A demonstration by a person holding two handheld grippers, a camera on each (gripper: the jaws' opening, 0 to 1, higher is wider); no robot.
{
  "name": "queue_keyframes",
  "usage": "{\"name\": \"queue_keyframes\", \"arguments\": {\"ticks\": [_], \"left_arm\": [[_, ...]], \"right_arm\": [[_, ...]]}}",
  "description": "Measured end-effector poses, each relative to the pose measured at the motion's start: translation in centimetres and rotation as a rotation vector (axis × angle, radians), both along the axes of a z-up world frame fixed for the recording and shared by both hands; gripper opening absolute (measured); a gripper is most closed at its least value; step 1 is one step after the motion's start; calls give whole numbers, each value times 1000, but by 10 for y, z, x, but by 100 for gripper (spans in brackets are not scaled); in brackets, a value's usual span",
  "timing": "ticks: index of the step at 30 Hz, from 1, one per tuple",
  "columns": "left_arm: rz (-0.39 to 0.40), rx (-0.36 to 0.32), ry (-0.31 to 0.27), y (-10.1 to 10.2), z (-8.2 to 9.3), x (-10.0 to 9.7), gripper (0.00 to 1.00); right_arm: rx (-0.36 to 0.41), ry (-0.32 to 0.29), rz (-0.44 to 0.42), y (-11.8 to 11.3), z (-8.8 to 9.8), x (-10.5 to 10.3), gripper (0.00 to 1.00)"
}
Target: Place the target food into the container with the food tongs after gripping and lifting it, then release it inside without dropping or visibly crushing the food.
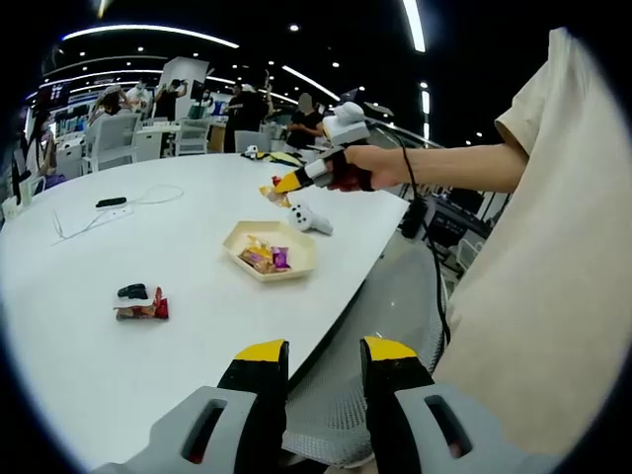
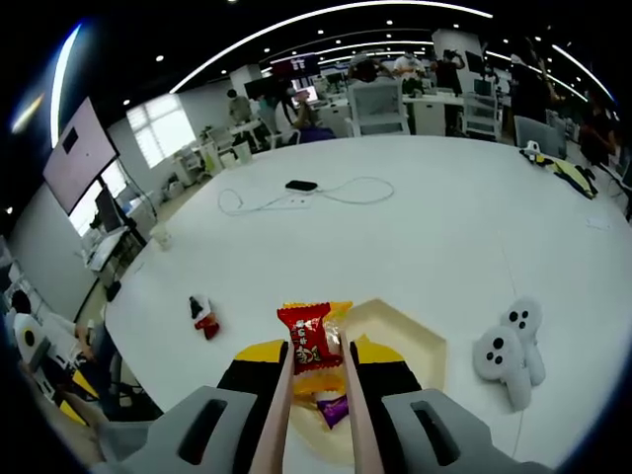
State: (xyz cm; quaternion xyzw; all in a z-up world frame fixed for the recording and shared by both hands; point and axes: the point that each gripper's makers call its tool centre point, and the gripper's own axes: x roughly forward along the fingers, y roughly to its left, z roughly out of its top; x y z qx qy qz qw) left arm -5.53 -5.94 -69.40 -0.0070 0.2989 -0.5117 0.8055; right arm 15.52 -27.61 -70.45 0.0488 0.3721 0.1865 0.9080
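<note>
I noted the surface (image 2: 474,227) looked smooth, white and faintly glossy, catching the ceiling lights. The container (image 2: 420,346) appeared matt, cream, like moulded paper pulp. The candy packet (image 2: 308,341) was glossy red and yellow foil or plastic film, crinkled. The tongs (image 2: 281,415) looked like smooth pale wood or bamboo. My right tool (image 2: 318,367) and left tool (image 1: 324,357) showed matt grey plastic bodies with black and yellow tips.
</note>
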Motion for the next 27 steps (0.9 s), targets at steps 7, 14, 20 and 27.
{"name": "queue_keyframes", "arguments": {"ticks": [7,14,20,27], "left_arm": [[-11,5,7,-1,-2,-3,28],[-17,9,6,-2,-2,-2,28],[-19,10,8,-3,-3,-2,28],[-16,8,11,-3,-4,-2,28]], "right_arm": [[-2,3,-8,-2,-3,-1,24],[-15,7,-13,-7,-5,-2,24],[-18,1,-15,-8,-4,0,24],[-16,3,-17,-8,-5,0,24]]}}
